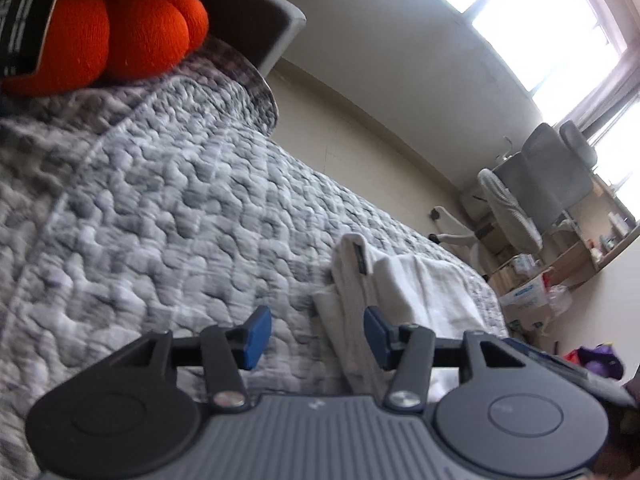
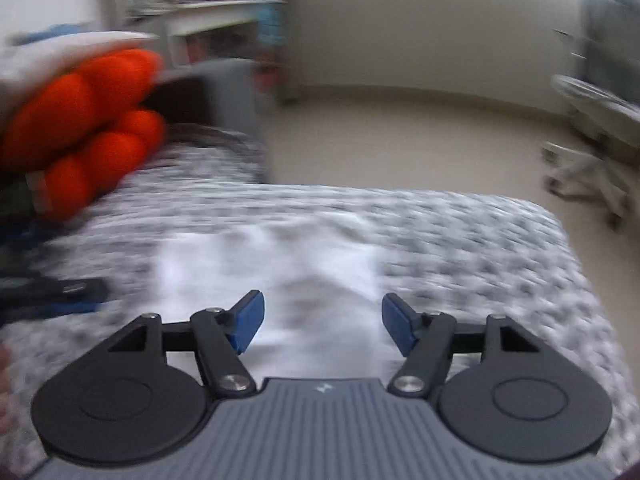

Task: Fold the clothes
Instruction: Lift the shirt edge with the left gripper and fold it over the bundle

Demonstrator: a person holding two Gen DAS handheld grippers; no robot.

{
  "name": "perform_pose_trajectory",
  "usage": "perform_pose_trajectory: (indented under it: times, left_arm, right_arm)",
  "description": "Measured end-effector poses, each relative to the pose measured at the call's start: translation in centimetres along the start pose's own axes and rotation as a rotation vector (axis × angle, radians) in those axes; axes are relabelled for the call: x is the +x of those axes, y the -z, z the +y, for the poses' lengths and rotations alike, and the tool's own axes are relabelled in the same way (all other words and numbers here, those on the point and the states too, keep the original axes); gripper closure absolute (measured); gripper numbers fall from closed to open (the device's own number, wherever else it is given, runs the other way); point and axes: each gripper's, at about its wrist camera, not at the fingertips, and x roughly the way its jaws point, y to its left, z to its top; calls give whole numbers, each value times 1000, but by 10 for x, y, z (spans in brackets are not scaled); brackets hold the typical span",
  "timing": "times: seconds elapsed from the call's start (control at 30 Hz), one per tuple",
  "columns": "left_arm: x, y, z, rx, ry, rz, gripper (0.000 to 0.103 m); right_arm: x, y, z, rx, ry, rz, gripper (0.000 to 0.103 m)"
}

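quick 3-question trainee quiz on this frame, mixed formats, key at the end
1. True or false: the left claw is shut on the white garment.
2. The white garment lies on: A) the floor, B) the grey quilted bed cover, C) the office chair.
3. What colour is the knotted cushion at the far end of the bed?

Key:
1. False. Its jaws stand apart, holding nothing.
2. B.
3. Orange. The right claw is also open; its view is blurred by motion.

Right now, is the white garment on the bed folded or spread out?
Folded: the white garment lies in stacked layers on the quilt, its label showing.
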Motion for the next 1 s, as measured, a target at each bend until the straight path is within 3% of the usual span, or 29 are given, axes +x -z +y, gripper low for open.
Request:
perform_pose_trajectory:
  times: [0.07,0.17,0.27,0.53,0.63,0.73,0.87,1.0]
  left_arm:
    - [2,1,1,-17,5,9,49]
    - [4,4,2,-33,4,23,48]
    - [5,6,1,-41,13,33,47]
    - [8,6,2,-54,36,52,46]
    - [7,6,2,-58,46,54,46]
    - [7,6,3,-67,49,57,45]
    - [9,6,8,-115,80,66,45]
    - [15,8,18,-231,161,100,45]
  right_arm:
    - [-3,4,22,-110,-105,11,34]
    - [-3,15,62,-299,-174,30,34]
    - [0,26,87,-409,-248,73,34]
    - [17,57,130,-682,-125,109,28]
    - [27,62,135,-720,-56,107,31]
    - [31,60,130,-709,-10,112,49]
    - [20,43,111,-582,-68,86,72]
    - [7,25,91,-445,-136,56,82]
